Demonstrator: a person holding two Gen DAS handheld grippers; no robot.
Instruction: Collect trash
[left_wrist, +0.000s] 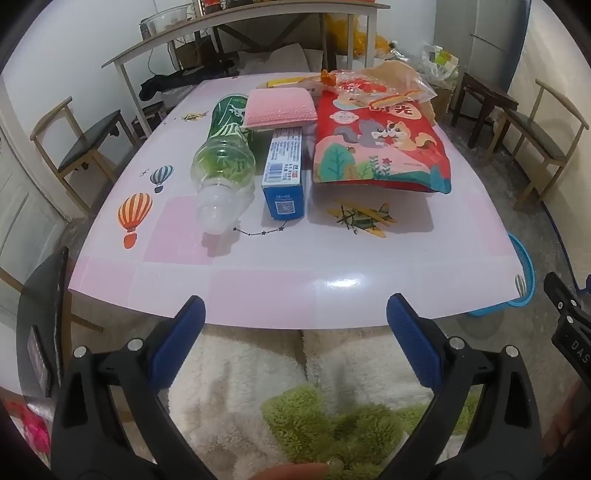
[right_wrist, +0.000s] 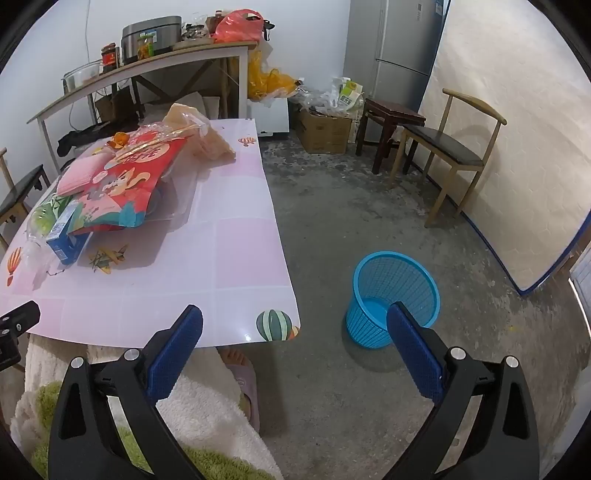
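Note:
On the pink table (left_wrist: 280, 280) lie an empty green-labelled plastic bottle (left_wrist: 223, 162), a blue and white carton (left_wrist: 285, 173), a pink sponge-like pack (left_wrist: 281, 108), a red snack bag with squirrels (left_wrist: 380, 144) and crumpled clear wrappers (left_wrist: 391, 83). My left gripper (left_wrist: 295, 314) hangs open at the table's near edge, well short of the items, nothing between its blue pads. My right gripper (right_wrist: 295, 325) is open too, over the floor by the table's corner (right_wrist: 288, 325). A blue mesh waste basket (right_wrist: 391, 295) stands on the floor right behind its right finger (right_wrist: 413, 347). The same bag (right_wrist: 122, 184) and carton (right_wrist: 66, 236) show at left.
Wooden chairs (left_wrist: 85, 144) (right_wrist: 447, 147) flank the table, a dark stool (right_wrist: 388, 125) and cardboard box (right_wrist: 325, 129) stand farther back. A shelf table (right_wrist: 140, 70) with pots runs along the wall. A person's fleecy lap (left_wrist: 280, 387) and slippered foot (right_wrist: 243, 373) are below the grippers.

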